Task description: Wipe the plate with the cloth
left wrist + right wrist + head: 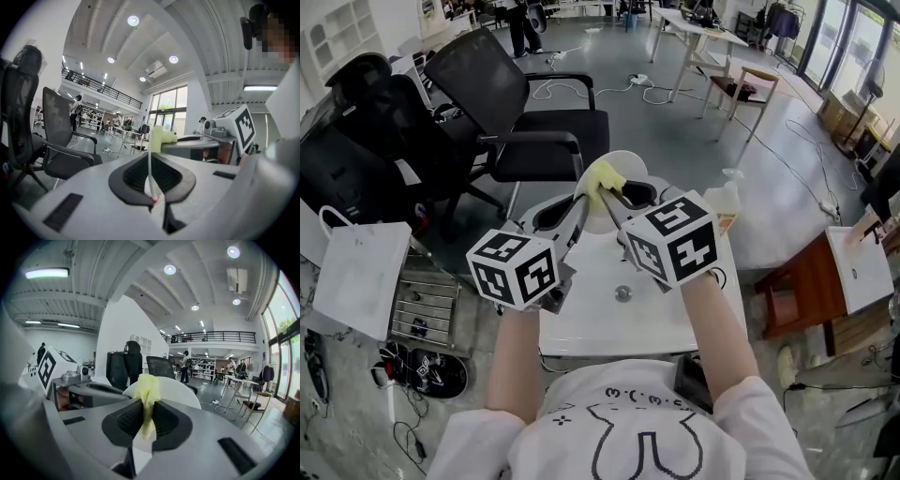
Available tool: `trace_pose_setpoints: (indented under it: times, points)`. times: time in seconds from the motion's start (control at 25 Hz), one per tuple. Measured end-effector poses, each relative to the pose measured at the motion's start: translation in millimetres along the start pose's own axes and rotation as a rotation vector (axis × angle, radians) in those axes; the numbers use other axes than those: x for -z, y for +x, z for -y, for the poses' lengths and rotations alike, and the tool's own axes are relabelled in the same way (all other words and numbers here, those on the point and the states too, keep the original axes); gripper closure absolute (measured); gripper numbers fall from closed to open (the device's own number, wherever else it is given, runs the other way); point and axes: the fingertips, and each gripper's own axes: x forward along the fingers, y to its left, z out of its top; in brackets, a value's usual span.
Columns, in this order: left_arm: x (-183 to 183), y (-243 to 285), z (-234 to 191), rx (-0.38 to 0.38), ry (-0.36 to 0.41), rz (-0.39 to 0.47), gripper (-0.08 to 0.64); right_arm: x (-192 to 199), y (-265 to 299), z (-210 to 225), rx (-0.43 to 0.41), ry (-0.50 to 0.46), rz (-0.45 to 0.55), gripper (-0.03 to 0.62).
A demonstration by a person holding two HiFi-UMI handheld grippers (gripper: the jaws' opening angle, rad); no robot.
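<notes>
- Fingers [131, 176] of the left gripper [150, 163] are shut on the plate [178, 390], gripping its thin rim and holding it upright above the table [581, 328].
- The right gripper [147, 405] pinches the yellow cloth [147, 383], which sits at the plate's face.
- The plate looks stiff, slick and breakable, so a firm rim hold suits it.
- The cloth is soft and light.

Clutter round a table.
A black office chair [520, 112] stood beyond the left gripper [579, 199]; a white table [581, 323] lay beneath it, a white bag [361, 277] well left.

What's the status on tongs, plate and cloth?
Left tongs shut on plate, held on edge. Right tongs shut on cloth, at plate's rim. Nothing in the way.
</notes>
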Motion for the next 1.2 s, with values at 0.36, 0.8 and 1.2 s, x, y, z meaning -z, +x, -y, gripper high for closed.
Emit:
trace_pose_setpoints:
  times: [0.36,0.8,1.2]
  points:
    - [-2.6,1.6,-5.9,-0.021,0.005,0.004,0.542,54.5,12.3,-20.1,-0.033,-0.051,-0.147,0.541]
    - [4.6,0.3,-13.5,-0.031,-0.010,0.004,0.541,97.3,11.3,-36.3,-0.101,0.023,-0.230,0.541]
    - [9.9,3.1,-9.4,-0.023,-0.019,0.013,0.541,66.2,10.5,-41.8,-0.167,0.180,-0.128,0.541]
